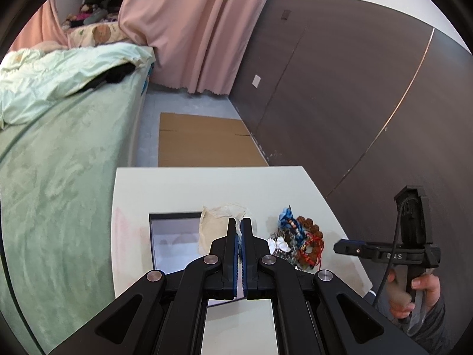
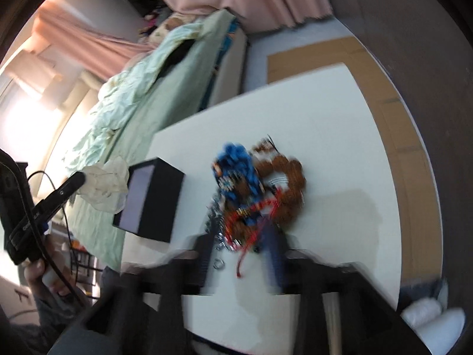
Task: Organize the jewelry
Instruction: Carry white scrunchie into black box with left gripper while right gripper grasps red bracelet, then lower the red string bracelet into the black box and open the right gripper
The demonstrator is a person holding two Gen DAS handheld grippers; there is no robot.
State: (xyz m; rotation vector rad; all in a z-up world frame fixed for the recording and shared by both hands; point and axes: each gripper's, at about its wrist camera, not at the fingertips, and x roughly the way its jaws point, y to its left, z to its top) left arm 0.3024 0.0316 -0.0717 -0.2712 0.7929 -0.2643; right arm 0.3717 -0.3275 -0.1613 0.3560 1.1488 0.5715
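A tangled pile of jewelry lies on the white table: blue beads, brown wooden beads, red cord, silver pieces. A black jewelry box stands open to its left. My left gripper is shut on a cream cloth pouch held above the box. In the blurred right wrist view my right gripper is open, its fingers on either side of the near edge of the jewelry pile. The box and pouch show to the left.
A bed with green bedding stands left of the table. Pink curtains, a dark wall panel and flat cardboard on the floor lie beyond. The table's right edge is close to the pile.
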